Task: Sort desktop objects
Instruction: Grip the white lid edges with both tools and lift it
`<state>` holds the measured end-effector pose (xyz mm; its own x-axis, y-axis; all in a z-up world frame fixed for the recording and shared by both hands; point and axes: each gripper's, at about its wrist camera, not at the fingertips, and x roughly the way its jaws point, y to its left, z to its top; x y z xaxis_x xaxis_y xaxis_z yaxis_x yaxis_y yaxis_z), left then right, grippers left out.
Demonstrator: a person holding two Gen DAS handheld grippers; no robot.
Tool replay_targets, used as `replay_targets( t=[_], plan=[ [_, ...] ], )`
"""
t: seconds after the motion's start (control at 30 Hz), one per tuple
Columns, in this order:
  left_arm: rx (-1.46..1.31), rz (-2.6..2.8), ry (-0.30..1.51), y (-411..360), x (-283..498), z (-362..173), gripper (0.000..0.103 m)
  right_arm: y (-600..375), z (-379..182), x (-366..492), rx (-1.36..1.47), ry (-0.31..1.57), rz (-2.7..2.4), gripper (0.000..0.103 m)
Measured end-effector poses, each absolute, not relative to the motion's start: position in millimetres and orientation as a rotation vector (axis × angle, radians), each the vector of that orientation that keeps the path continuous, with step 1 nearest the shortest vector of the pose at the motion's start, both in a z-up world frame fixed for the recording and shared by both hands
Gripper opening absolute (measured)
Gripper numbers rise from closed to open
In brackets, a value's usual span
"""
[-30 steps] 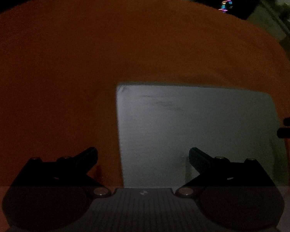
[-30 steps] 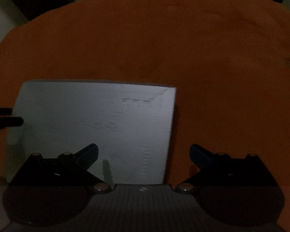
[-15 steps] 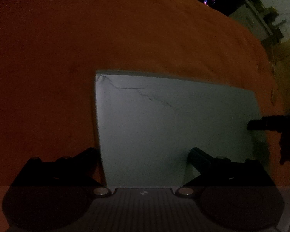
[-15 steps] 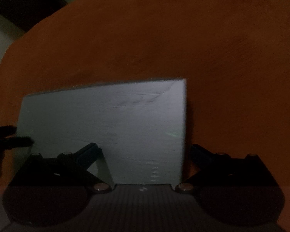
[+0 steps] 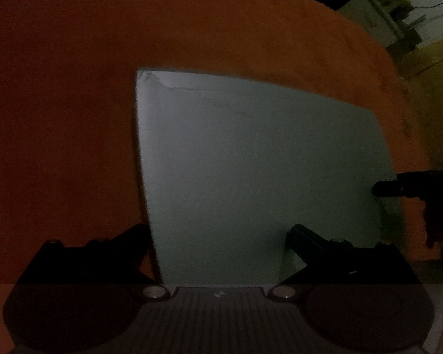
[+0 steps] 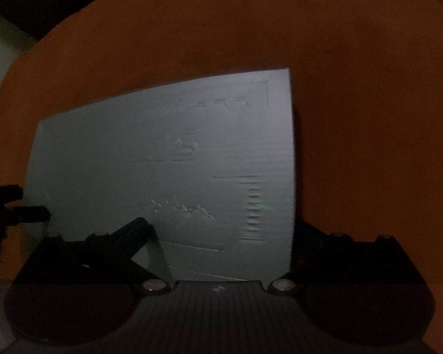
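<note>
Both tongs (image 5: 218, 236) (image 6: 224, 230) spread, straddling grey sheet (image 5: 260, 177) edges.

A pale sheet (image 5: 260, 177) lies flat between both sets of jaws, filling the near middle. The orange table (image 5: 73, 103) lies bare around and beyond it. The right gripper (image 5: 398, 190) intrudes at the sheet's right edge.

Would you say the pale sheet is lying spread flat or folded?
Spread flat: the pale sheet lies as a single open panel on the orange cloth; one far corner is creased.
</note>
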<state>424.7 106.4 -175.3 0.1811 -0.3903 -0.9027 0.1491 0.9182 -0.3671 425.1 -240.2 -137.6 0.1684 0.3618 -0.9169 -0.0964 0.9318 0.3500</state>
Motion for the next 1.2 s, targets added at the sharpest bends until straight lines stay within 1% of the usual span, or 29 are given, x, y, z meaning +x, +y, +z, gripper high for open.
replay_targets(
  t=[0.13, 0.4, 0.53, 0.67, 0.8, 0.97, 1.1, 1.2],
  plan=[
    [-0.189, -0.372, 1.341, 105.1, 418.7, -154.3, 0.103, -234.0, -127.7, 427.5, 0.229, 1.381, 0.287, 0.103],
    [-0.218, -0.317, 1.337, 105.2, 416.4, -136.1, 0.103, -235.7, -107.8, 426.1, 0.195, 1.348, 0.268, 0.103],
    [-0.228, -0.3, 1.339, 99.8, 413.8, -148.2, 0.103, -237.0, -117.0, 423.7, 0.184, 1.343, 0.264, 0.103],
    [-0.157, -0.307, 1.362, 89.2, 408.9, -158.4, 0.103, -232.2, -137.3, 422.3, 0.144, 1.364, 0.288, 0.103],
    [-0.091, -0.327, 1.347, 80.8, 397.3, -153.1, 0.103, -237.6, -138.1, 417.2, 0.159, 1.378, 0.291, 0.103],
    [-0.098, -0.327, 1.366, 84.4, 398.0, -148.7, 0.103, -246.6, -136.9, 408.9, 0.146, 1.377, 0.329, 0.103],
    [-0.117, -0.301, 1.387, 82.7, 399.1, -126.4, 0.102, -256.7, -125.9, 412.2, 0.174, 1.428, 0.297, 0.103],
    [-0.155, -0.258, 1.377, 80.4, 399.7, -109.2, 0.102, -258.4, -109.2, 415.7, 0.2, 1.429, 0.247, 0.103]
  ],
)
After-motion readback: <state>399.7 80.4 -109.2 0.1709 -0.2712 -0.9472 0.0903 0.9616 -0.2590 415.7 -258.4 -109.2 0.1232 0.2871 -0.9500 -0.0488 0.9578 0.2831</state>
